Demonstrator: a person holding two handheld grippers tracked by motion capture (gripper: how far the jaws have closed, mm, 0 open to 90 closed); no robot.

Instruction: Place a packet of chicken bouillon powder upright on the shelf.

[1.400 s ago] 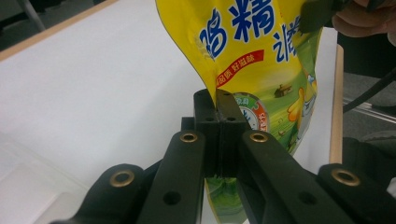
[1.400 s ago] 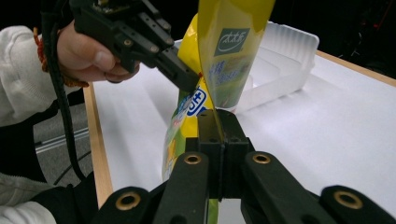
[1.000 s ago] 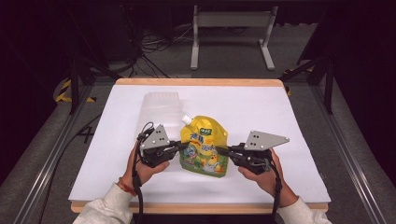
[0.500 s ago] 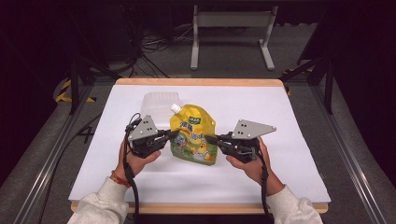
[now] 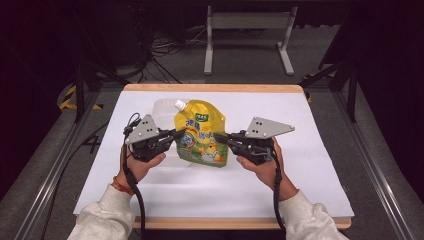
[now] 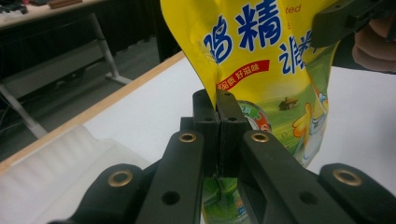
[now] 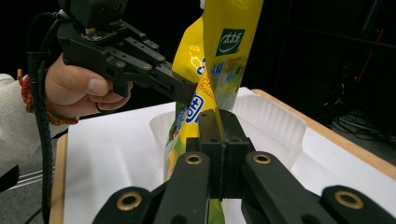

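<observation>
I have both grippers, left [image 5: 176, 135] and right [image 5: 221, 136], pinching the yellow spouted pouch [image 5: 201, 131] (now lifted toward the white tray [image 5: 161, 107]).

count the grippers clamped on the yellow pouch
2. The left gripper is shut on the left edge of the yellow plastic spouted pouch; the right gripper is shut on its right edge. Both hold it up over the white table cover.
</observation>
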